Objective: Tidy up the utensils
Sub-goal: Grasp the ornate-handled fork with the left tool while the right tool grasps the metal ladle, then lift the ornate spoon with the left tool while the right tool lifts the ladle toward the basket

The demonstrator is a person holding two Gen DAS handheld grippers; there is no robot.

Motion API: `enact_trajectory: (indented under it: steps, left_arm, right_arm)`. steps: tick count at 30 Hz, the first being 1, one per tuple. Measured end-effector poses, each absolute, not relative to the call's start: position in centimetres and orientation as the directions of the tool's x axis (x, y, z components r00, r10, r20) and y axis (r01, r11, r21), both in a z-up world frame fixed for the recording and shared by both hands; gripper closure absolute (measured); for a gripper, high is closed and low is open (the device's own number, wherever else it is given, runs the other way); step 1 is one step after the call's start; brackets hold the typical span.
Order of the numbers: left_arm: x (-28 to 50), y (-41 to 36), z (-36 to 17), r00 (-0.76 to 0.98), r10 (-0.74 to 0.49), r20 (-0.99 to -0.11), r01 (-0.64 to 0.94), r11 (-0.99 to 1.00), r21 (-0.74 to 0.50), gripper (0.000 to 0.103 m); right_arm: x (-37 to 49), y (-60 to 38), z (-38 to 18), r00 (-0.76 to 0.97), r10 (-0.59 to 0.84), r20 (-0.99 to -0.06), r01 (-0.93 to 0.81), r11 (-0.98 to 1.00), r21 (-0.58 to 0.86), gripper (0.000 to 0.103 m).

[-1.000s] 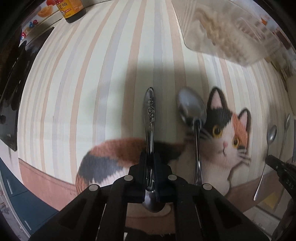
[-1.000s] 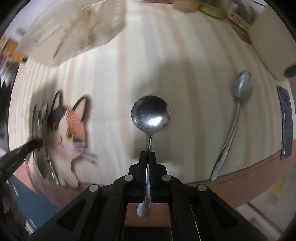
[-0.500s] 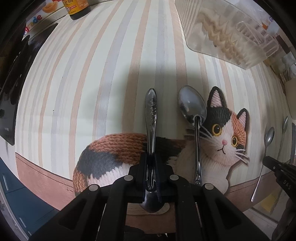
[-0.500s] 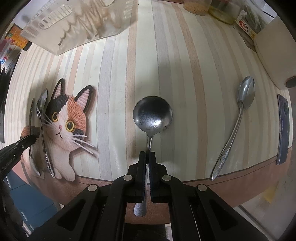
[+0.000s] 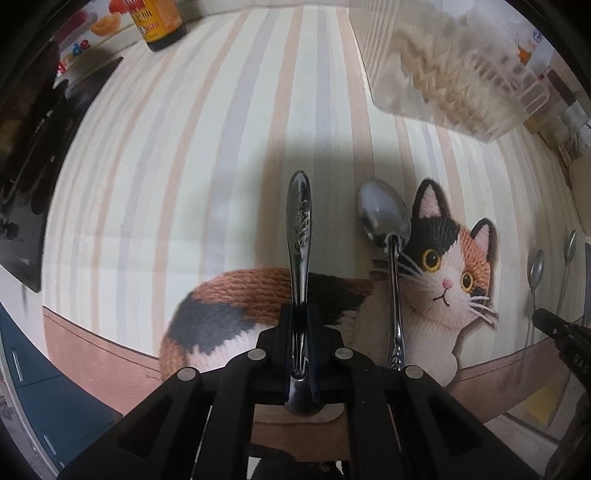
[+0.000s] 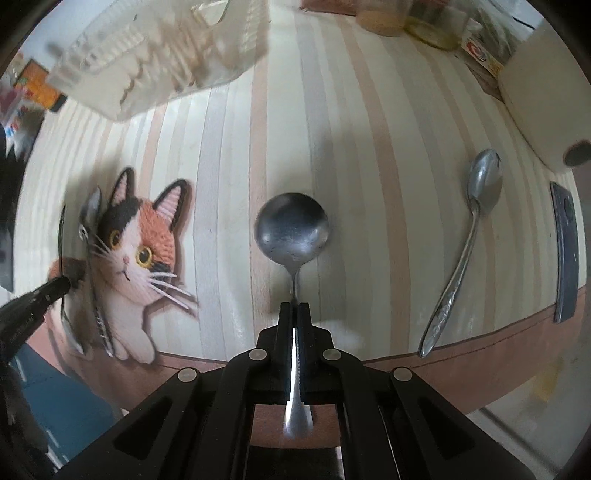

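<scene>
Striped cloth in cream, grey and tan covers the surface (image 5: 207, 155), with a knitted calico cat (image 5: 439, 280) printed near its front edge. Both my hands point straight down over it, each carrying a utensil. The left hand-held gripper (image 5: 300, 332) is clamped on an ornate-handled spoon (image 5: 300, 221), patterned handle sticking forward and bowl tucked back beneath the jaws. The right hand-held gripper (image 6: 294, 325) is pinched tight on the thin neck of a round-bowled spoon (image 6: 292, 230), bowl out ahead. So I judge the step in hand to be carrying, both pieces apparently lifted off the cloth, though I cannot tell how high. A clear plastic tray (image 5: 458, 70) sits at the far side of the cloth; it looks the likely destination, so the next move would call for bringing each spoon over it and releasing one at a time. Another spoon (image 5: 388, 236) lies just beside the cat's face on the cloth, and a long-handled spoon (image 6: 469, 240) lies to the right, near a dark flat bar (image 6: 565, 251); both seem yet to be collected. A dark sauce bottle (image 5: 157, 22) stands at the far left corner, well apart from my path. Nothing appears to block the way to the tray, but my two hands are close enough that I should not cross them.
</scene>
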State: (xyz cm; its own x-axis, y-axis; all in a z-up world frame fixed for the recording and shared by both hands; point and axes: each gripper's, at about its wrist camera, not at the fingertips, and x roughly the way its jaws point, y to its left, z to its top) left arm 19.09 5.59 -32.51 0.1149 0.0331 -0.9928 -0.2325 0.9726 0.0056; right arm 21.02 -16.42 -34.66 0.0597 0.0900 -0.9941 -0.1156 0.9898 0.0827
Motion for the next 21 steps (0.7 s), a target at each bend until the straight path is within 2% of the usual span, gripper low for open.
enact_trajectory:
  steps: [7,9,16,17,18,20,21]
  left_arm:
    - [18.6,7.1,-28.7,0.178,0.04,-0.983,-0.264,0.964,-0.009,0.099]
    - [18.4,7.5,-28.0,0.191,0.034,-0.981,-0.277,0.961,-0.021,0.102]
    - [18.0,8.4,-27.4,0.201,0.031,-0.979,-0.308,0.951,-0.033,0.103]
    - [17.9,8.4,-27.6,0.198,0.032,-0.98,-0.313,0.949,-0.032,0.103]
    - [17.8,8.5,-27.7,0.194,0.032,-0.981,-0.316,0.948,-0.032,0.103]
    - [17.9,8.4,-28.0,0.187,0.032,-0.982,-0.32,0.947,-0.03,0.103]
    - [17.8,8.4,-28.3,0.183,0.031,-0.983,-0.322,0.946,-0.03,0.103]
  right_arm:
    - [21.7,-18.3,-32.7,0.098,0.151,-0.984,-0.072,0.987,0.145,0.103]
    - [21.6,-18.5,-32.7,0.085,0.165,-0.983,-0.073,0.985,0.159,0.103]
    - [22.2,-19.8,-35.0,0.012,0.252,-0.968,0.035,0.967,0.252,0.102]
    - [22.4,-19.9,-35.3,0.002,0.257,-0.967,0.044,0.966,0.256,0.097]
    - [22.6,-20.0,-35.6,-0.006,0.259,-0.966,0.057,0.964,0.259,0.086]
    - [22.8,-20.0,-35.8,0.005,0.271,-0.963,0.06,0.961,0.271,0.072]
    - [23.5,-19.8,-35.8,0.012,0.265,-0.964,0.053,0.963,0.265,0.07]
